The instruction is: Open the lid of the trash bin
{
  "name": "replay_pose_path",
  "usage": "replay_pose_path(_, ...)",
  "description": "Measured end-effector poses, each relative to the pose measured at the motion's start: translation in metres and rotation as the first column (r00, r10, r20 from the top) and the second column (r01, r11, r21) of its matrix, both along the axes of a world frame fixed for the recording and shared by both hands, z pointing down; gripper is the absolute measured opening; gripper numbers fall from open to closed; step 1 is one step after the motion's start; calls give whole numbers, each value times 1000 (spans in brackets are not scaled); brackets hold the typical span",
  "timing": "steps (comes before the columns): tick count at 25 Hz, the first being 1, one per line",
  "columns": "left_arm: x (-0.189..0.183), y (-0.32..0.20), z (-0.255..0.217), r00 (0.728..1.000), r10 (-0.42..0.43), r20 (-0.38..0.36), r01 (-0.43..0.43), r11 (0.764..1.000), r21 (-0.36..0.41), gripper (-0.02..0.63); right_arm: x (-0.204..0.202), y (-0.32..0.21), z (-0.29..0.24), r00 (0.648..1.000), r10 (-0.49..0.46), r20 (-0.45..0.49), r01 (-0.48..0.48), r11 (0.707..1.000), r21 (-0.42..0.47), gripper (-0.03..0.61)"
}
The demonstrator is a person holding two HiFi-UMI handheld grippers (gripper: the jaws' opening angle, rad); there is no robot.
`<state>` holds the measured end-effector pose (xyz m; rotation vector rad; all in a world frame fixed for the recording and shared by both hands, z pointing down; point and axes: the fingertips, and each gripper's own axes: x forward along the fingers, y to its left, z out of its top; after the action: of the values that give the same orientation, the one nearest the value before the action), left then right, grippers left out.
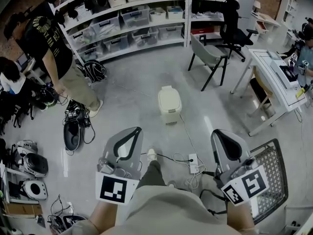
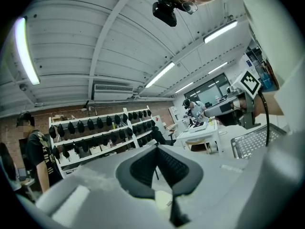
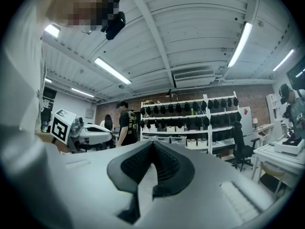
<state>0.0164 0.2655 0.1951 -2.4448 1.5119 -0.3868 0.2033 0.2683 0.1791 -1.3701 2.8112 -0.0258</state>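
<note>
In the head view a small cream trash bin [image 1: 169,104] stands on the grey floor ahead of me, its lid down. Both grippers are held low and near my body, well short of the bin. My left gripper [image 1: 138,129] points toward it from the lower left, its jaws meeting at the tips with nothing between them. My right gripper [image 1: 216,131] sits at the lower right, also shut and empty. In the left gripper view the left gripper [image 2: 156,147] aims up at shelves and ceiling. The right gripper [image 3: 152,143] does the same in its own view.
A white power strip [image 1: 193,163] with trailing cables lies on the floor between me and the bin. A person in a black shirt [image 1: 49,48] stands at left near helmets [image 1: 29,165]. Storage shelves [image 1: 132,18], a grey chair [image 1: 208,55], a white table [image 1: 274,77] and a mesh chair [image 1: 271,175] surround the spot.
</note>
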Motion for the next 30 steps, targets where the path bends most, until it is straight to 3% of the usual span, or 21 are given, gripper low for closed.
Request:
replay_pose_path(6,-15,-31,9,997,-32,-69,30,999,-20,3,-12,-26,6,1000,-4,7,4,1000,-3,3)
replay_pose_path(11,-30,-70,16,998,-12,-61,11,1000,-22,3,-26,-64,14,1000,12,-11,-12,1000,-13,3)
replay_pose_path(16,-69,-135,14,996,-39,-82,36,999,-37,3,-46,-125,10,998,45,-43,-45,999,-14,3)
replay_pose_path(22,-108,-222,14,1000,-17,2,17,1000,2,3,-83,-211,7,996,72,-59,-74,997,-34,3)
replay_pose_path(30,-153,-320,20,998,56,12,-56,998,-23,3,-142,-312,3,993,77,-89,-80,996,-37,3)
